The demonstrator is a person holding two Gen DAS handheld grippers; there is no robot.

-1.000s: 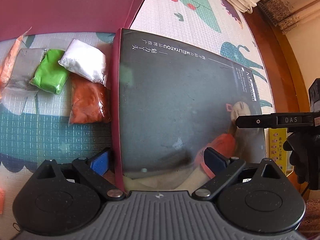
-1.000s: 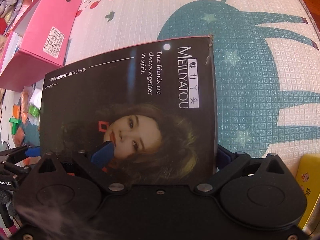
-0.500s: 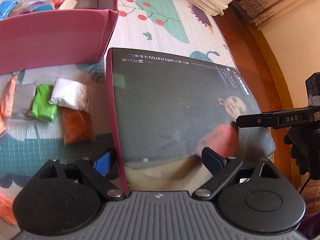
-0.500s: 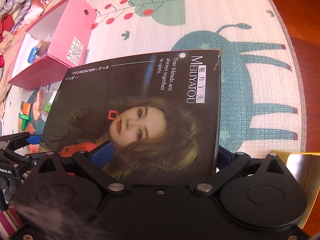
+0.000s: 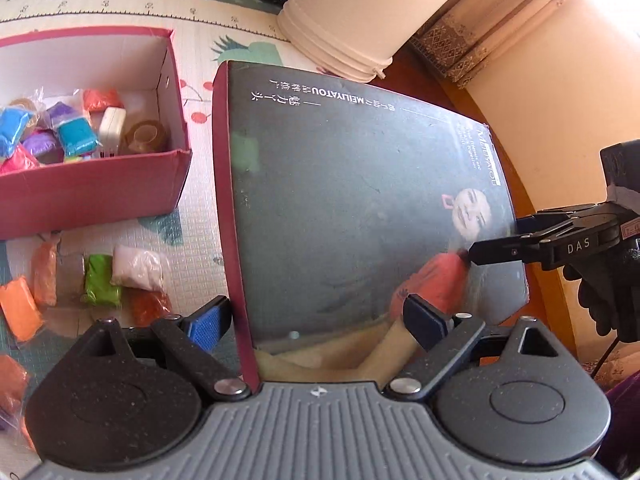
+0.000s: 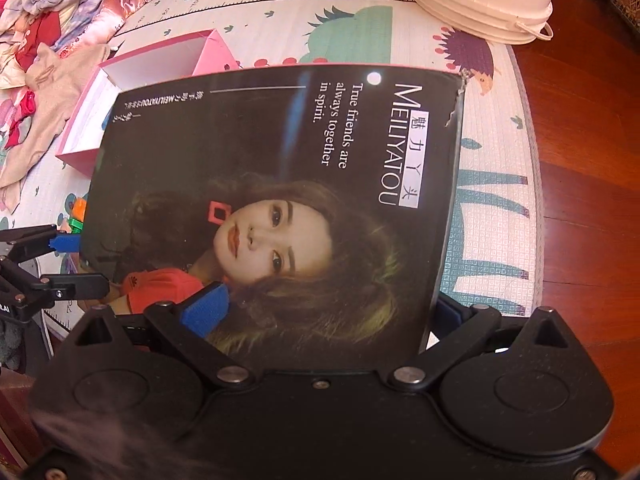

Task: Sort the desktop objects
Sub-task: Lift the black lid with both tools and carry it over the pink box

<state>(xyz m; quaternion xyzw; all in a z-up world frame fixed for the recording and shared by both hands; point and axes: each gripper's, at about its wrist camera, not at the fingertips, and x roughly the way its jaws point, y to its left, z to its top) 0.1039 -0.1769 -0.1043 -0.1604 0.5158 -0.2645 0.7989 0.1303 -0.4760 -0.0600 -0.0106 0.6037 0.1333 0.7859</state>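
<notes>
A big flat lid (image 5: 352, 200), glossy black on top with a printed portrait and dark red side walls, hangs above the play mat between both grippers. My left gripper (image 5: 316, 324) is shut on its near edge, one blue pad outside the red wall and the other on the black top. My right gripper (image 6: 326, 312) is shut on the lid (image 6: 280, 168) at the opposite edge, its left pad on the portrait and its right pad behind the side. The right gripper's fingers (image 5: 500, 248) also show at the lid's far corner. A gloved hand holds that gripper.
An open pink box (image 5: 100, 192) with several clay packs stands to the left. Loose packs lie on the mat: green (image 5: 100, 280), white (image 5: 138, 266), orange (image 5: 18, 308). A white bucket (image 5: 360, 12) stands behind, clothes (image 6: 48, 40) far left, wooden floor (image 6: 580, 160) to the right.
Both grippers have risen with the lid held between them. The mat has dropped away, and the open box's inside and the bucket have come into view.
</notes>
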